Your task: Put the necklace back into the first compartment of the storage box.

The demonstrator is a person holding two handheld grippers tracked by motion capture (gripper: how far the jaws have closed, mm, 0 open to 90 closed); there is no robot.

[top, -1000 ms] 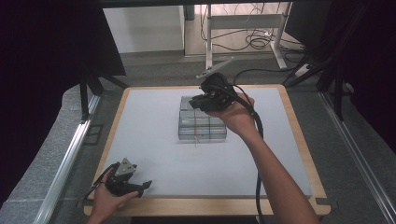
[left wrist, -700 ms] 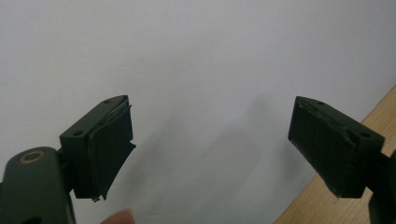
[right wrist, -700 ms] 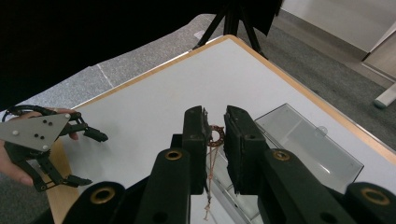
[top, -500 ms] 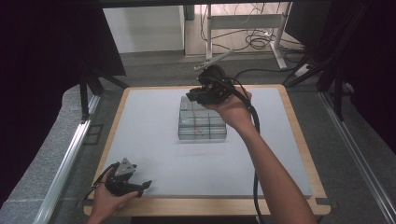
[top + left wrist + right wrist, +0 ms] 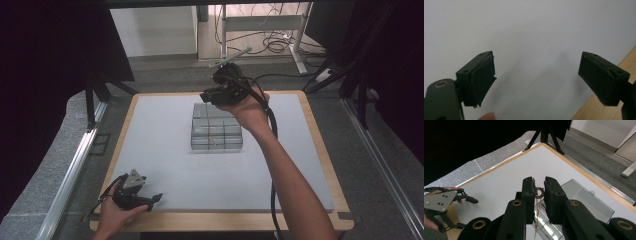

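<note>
- The right gripper point(image 5: 539, 192) has its jaws nearly together, pinching a small copper-coloured ring point(image 5: 539, 192) from which a thin chain point(image 5: 537, 216) hangs straight down.
- In the high view that gripper point(image 5: 212, 97) sits just above the upper edge of the clear compartment box point(image 5: 216, 128), at frame centre; its open lid point(image 5: 586, 197) lies to the right in the right gripper view.
- To do this well, I judge the lift should go straight up until the chain's tail clears the dividers, with no sideways swing that could snag it.
- The pinch is on the ring's rim alone, so steady pressure matters; a slip would drop it back among the cells.
- The left gripper point(image 5: 134, 190) rests at the lower left of the high view, jaws wide apart and empty, on the white mat point(image 5: 165, 150) near its wooden border point(image 5: 220, 220).
- Open mat lies left, right and below the box, giving free room to set the piece down; the upper border is close behind the hand.
</note>
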